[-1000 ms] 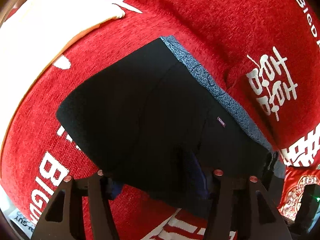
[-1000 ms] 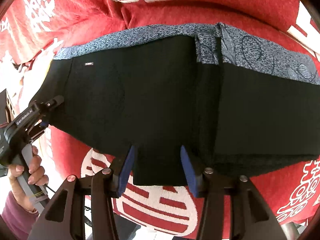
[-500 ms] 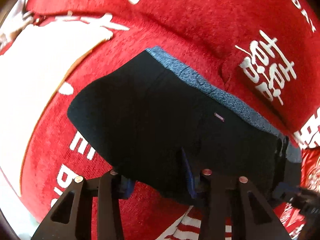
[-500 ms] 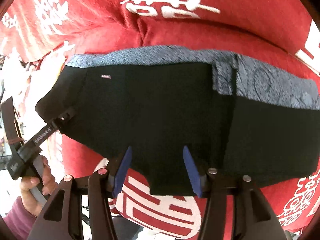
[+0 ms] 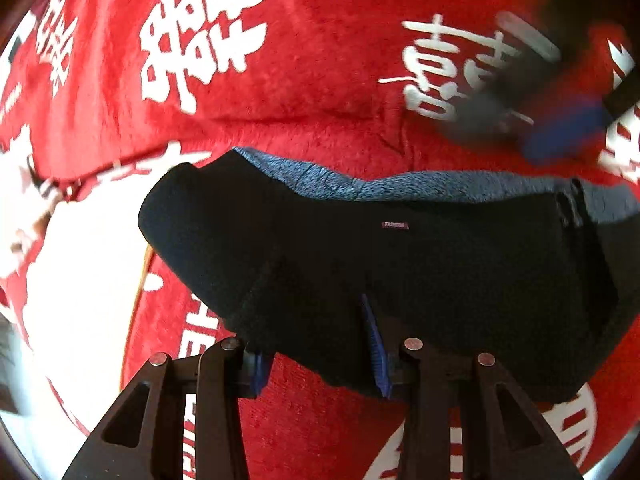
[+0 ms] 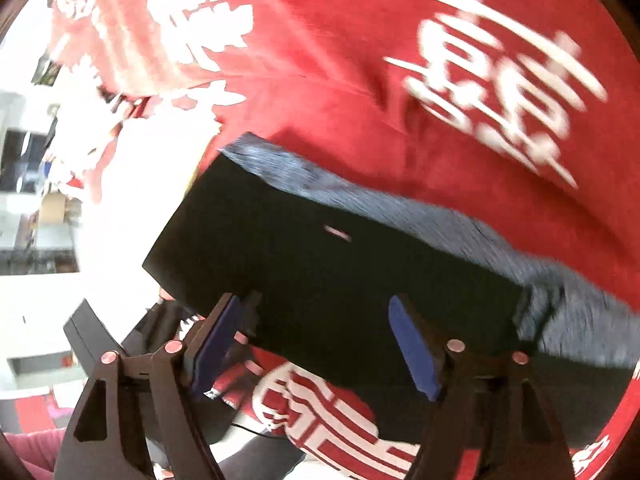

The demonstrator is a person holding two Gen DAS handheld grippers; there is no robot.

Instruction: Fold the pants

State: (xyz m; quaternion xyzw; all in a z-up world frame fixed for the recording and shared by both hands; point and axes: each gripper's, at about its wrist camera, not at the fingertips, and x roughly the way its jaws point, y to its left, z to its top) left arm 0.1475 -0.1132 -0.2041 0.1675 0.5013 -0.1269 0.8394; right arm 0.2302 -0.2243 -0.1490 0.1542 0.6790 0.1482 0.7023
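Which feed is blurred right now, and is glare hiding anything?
Right wrist view: motion-smeared throughout, pants waistband streaked, left side blown out white. Left wrist view: pants fairly sharp, right gripper a blur at upper right, white patch overexposed at left.

I see a red blanket (image 5: 320, 80) with big white characters (image 5: 200, 40) filling most of the left-wrist view, creased into folds near the middle. On the right-wrist side the same red cloth (image 6: 400, 100) shows, blurred. Beyond its left edge I make out a bright room with shelves (image 6: 36, 208), too washed out to read.
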